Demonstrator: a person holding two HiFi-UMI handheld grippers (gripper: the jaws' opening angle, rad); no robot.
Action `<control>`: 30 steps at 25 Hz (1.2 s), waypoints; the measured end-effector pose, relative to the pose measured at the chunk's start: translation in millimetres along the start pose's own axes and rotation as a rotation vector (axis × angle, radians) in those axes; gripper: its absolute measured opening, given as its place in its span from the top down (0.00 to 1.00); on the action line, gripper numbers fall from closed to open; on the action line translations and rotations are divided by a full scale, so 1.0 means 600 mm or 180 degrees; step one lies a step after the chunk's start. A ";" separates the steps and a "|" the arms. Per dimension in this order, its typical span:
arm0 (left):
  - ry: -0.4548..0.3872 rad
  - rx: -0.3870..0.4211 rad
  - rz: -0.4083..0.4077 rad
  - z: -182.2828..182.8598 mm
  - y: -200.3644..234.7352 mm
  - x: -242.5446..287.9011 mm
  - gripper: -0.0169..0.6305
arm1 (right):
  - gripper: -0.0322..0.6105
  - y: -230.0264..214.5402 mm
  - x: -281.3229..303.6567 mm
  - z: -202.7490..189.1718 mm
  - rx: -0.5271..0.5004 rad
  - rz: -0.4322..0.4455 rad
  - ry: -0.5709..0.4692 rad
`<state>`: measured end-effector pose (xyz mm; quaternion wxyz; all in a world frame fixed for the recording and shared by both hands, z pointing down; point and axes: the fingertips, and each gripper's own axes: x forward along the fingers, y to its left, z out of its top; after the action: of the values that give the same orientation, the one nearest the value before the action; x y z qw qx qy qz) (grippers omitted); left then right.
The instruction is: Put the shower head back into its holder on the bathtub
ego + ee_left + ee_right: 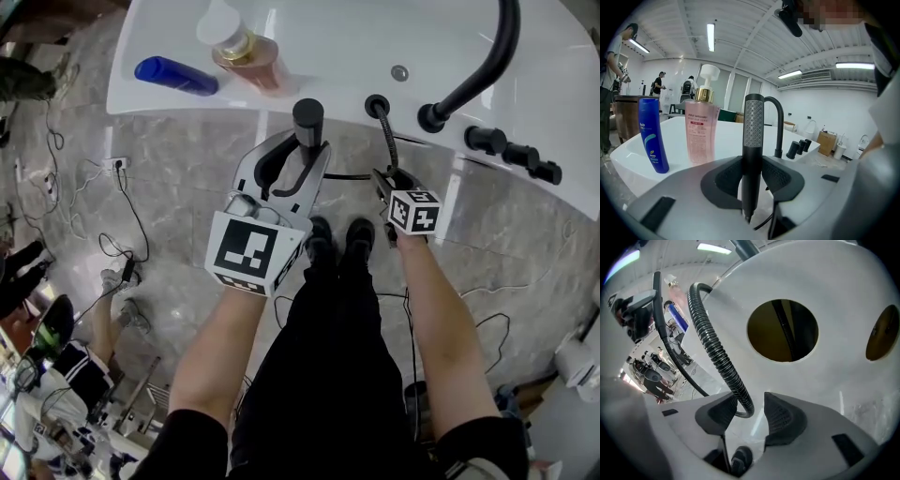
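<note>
bottles: tall blue plastic bottle (175, 76) and pink pump bottle with gold collar (248, 56), far left on the white bathtub rim (309, 47), well apart from the work.
left gripper (752, 173): clamped on the dark grey stick-shaped shower head (753, 140), low on its handle; head upright.
left hand pose: forearm reaching forward, gripper tipped slightly down, at the rim's near edge.
task thing: shower head sits just left of the black ring-shaped holder (375, 101), not yet in it.
step, judged: carry right until over the holder, keep it upright, lower tail first; feed the slack hose down ahead of it so no loop jams.
hose: black corrugated hose (717, 352) leaves the holder toward the near side.
right gripper (750, 401): jaws spread; hose lies against one pad, not pinched.
right hand pose: pitched steeply down, just near of the holder.
faucet: black curved faucet (478, 66), far right, clear of the path.
</note>
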<state>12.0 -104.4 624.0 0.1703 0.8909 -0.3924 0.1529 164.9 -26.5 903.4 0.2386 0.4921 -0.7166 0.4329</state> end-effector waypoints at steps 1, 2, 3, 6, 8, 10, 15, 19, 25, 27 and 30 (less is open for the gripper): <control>0.0006 -0.0010 0.0006 -0.003 0.001 0.002 0.76 | 0.65 0.006 0.005 -0.002 0.0015 0.0034 0.0012; 0.0005 -0.0020 0.0006 -0.004 0.002 0.003 0.76 | 0.65 0.011 0.011 -0.005 0.0030 0.0066 0.0026; -0.0003 -0.0028 0.0002 -0.005 0.002 0.004 0.76 | 0.66 0.016 0.016 -0.009 0.0045 0.0087 0.0037; -0.0046 -0.0022 -0.0017 -0.002 0.000 0.006 0.76 | 0.74 0.017 0.024 -0.011 0.0120 0.0046 -0.0003; -0.0045 -0.0025 -0.0009 -0.003 0.001 0.005 0.76 | 0.84 0.014 0.015 -0.010 0.0180 -0.0034 -0.0041; -0.0029 -0.0075 0.0013 -0.002 0.005 0.002 0.76 | 0.84 0.012 -0.006 -0.009 0.0163 -0.0102 -0.0031; -0.0011 -0.0167 0.0052 0.049 -0.002 -0.026 0.77 | 0.84 0.016 -0.114 0.041 -0.0033 -0.0210 0.0007; -0.0038 -0.0052 -0.0017 0.136 -0.021 -0.053 0.77 | 0.84 0.063 -0.209 0.122 -0.0311 -0.0159 -0.0033; -0.0108 0.0147 -0.0167 0.250 -0.052 -0.076 0.77 | 0.84 0.143 -0.280 0.221 -0.0482 -0.0054 -0.0097; -0.0125 0.0172 -0.0192 0.282 -0.063 -0.091 0.77 | 0.84 0.168 -0.290 0.234 -0.0482 -0.0014 -0.0039; -0.0185 0.0183 -0.0201 0.328 -0.076 -0.119 0.77 | 0.84 0.192 -0.293 0.248 -0.0448 0.0027 0.0126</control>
<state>27.5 -112.4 410.3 0.1378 0.9114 -0.3643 0.1327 142.8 -50.1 647.7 0.2849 0.4625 -0.7424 0.3921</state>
